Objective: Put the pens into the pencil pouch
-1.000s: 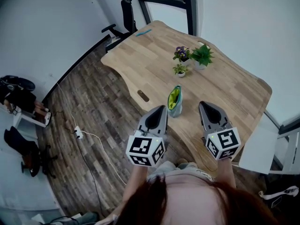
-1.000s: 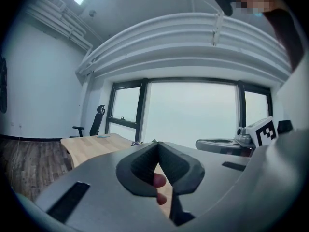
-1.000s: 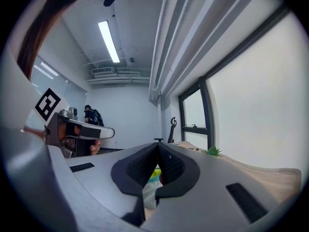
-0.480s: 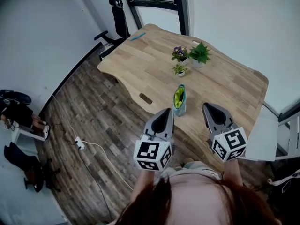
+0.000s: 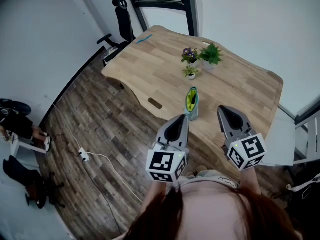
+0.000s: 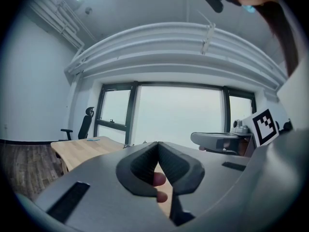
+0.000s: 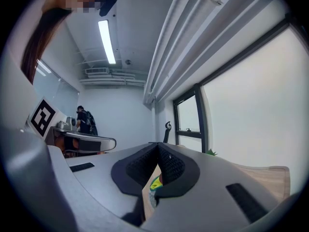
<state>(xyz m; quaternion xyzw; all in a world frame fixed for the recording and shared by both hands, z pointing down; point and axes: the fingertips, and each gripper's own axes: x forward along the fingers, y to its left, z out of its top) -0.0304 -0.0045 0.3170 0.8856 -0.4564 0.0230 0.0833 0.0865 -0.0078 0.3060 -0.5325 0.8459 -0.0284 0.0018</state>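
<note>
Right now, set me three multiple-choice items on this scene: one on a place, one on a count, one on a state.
1. Where is the pencil pouch?
A) on the wooden table
B) on the floor
C) on the office chair

2. How many potted plants stand on the table?
A) one
B) three
C) five

3. How does the left gripper stand?
A) wide open
B) shut on a pen
C) shut, holding nothing

Answers: 1 A, the pouch stands near the table's front edge. 2 B, three small pots cluster beyond the pouch. 3 C, its jaw tips meet and no pen is in them.
</note>
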